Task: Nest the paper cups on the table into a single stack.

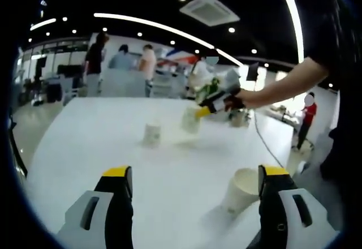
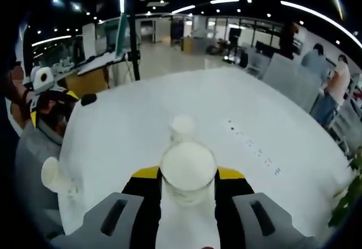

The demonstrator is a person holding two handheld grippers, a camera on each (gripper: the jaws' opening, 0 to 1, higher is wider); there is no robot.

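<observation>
Right gripper (image 2: 188,188) clamped on a paper cup (image 2: 188,170), carry step; next, seat it into the standing cup (image 2: 183,127) just ahead; left gripper (image 1: 195,188) wide open, idle beside a third cup (image 1: 242,189).

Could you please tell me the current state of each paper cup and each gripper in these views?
Left gripper: open, holding nothing.
Right gripper: shut on a white paper cup, held upright.
Second white paper cup: standing on the white table, beyond the held one.
Third white paper cup: tilted, beside the left gripper's right finger.

Bright ceiling strip lights (image 1: 169,28) glare off the white table (image 2: 271,119); soft, fisheye-warped edges.
</observation>
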